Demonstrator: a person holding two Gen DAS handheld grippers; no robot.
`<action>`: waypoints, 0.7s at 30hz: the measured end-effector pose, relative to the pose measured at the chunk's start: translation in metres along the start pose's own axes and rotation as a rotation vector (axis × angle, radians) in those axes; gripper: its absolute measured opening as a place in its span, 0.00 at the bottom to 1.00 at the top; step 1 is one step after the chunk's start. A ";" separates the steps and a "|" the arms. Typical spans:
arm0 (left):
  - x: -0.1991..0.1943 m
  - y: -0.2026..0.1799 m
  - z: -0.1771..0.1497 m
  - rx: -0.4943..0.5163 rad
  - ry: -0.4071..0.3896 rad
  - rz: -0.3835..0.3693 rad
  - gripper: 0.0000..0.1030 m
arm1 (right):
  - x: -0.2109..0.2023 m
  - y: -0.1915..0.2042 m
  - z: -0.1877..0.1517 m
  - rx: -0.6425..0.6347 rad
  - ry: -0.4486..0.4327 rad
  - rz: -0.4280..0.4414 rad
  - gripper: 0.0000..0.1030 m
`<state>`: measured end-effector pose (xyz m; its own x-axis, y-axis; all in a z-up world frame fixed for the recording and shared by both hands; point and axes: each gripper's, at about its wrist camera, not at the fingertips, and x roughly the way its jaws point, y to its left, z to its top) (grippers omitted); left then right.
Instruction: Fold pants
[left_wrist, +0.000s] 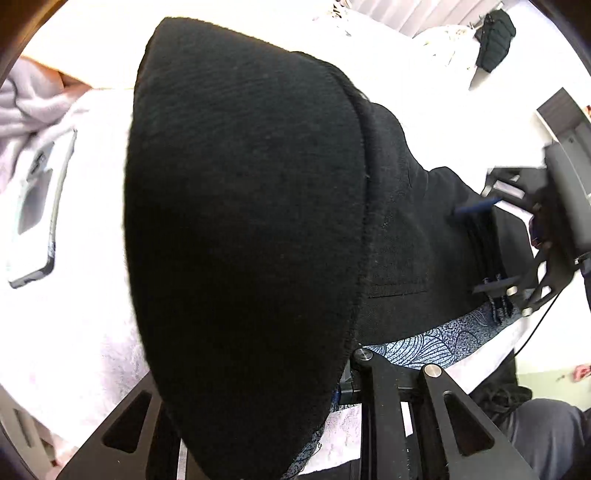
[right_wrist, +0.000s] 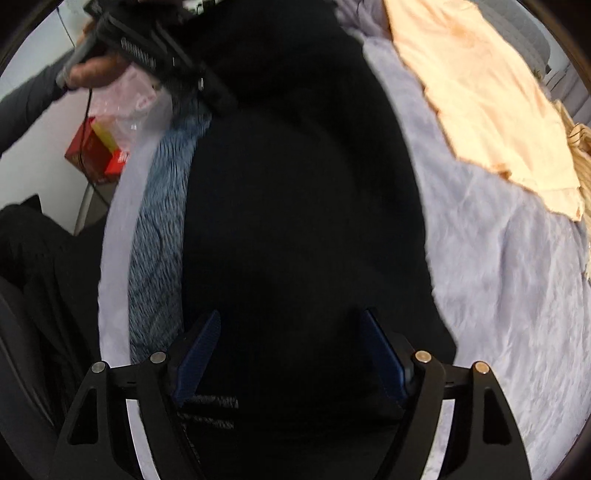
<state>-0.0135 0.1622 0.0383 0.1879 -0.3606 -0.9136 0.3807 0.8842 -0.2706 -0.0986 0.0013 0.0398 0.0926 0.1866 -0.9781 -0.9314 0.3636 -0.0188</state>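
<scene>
The black pants lie on a pale fuzzy blanket. One thick fold rises right up to the left wrist camera. That fold comes out of my left gripper and hides its fingers; the gripper looks shut on it. In the right wrist view the left gripper meets the far end of the pants, with a hand on it. My right gripper hangs just above the near end of the pants. Its blue pads stand wide apart and nothing is pinched between them. From the left wrist view the right gripper is at the pants' right edge.
A blue patterned cloth lies under the pants along one side. A phone rests on the blanket to the left. A peach cloth lies on the blanket. A red box sits on the floor beside the bed.
</scene>
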 end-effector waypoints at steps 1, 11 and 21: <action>-0.001 -0.003 0.000 0.004 -0.002 0.009 0.26 | 0.009 -0.001 -0.003 0.017 0.005 0.007 0.82; -0.001 -0.048 0.001 0.070 -0.027 0.239 0.24 | 0.021 -0.013 -0.003 0.096 -0.088 0.032 1.00; -0.012 -0.098 -0.004 0.108 -0.056 0.422 0.22 | 0.006 -0.005 -0.008 0.110 -0.120 -0.008 1.00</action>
<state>-0.0565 0.0805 0.0747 0.3950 0.0072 -0.9187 0.3521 0.9224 0.1586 -0.0957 -0.0064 0.0326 0.1478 0.2885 -0.9460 -0.8869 0.4620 0.0023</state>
